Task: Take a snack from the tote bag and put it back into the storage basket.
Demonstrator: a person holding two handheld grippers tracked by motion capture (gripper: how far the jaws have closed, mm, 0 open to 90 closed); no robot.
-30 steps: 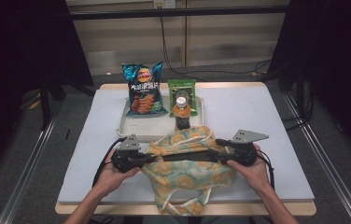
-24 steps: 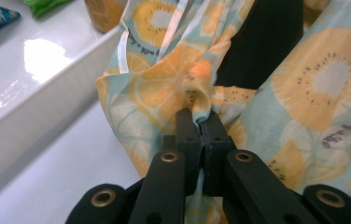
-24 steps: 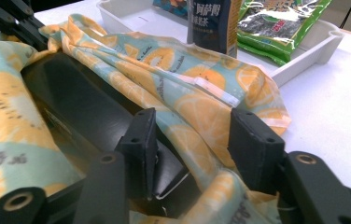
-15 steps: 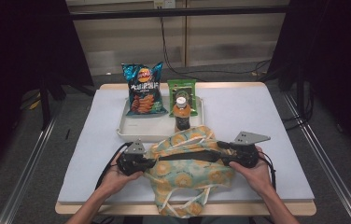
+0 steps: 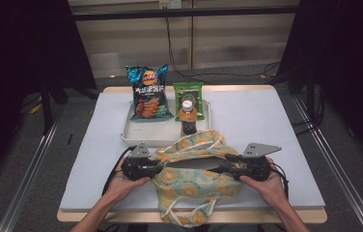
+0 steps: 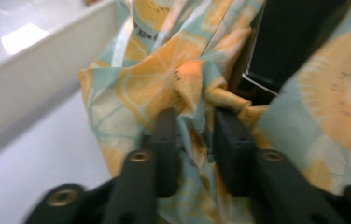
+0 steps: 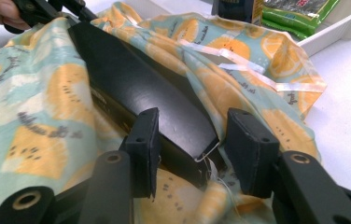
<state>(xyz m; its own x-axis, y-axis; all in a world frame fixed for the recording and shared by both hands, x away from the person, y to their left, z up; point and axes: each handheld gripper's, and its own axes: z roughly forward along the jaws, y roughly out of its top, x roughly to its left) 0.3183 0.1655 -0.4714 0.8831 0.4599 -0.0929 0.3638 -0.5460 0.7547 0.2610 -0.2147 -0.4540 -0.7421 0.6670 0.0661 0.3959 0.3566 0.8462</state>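
Left gripper (image 6: 196, 140) jaws just parted, bag (image 5: 194, 179) cloth between.

Table (image 5: 271, 121), white top: white tray (image 5: 136, 137) at middle; fruit-print cloth bag (image 5: 194, 181) at near edge, overhanging.

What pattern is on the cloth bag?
Orange citrus slices on pale teal, clearest on the bag in the right gripper view.

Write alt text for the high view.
Two hands hold the left gripper and right gripper at the mouth of a fruit-print bag on a white table; behind it, a tray holds snacks.
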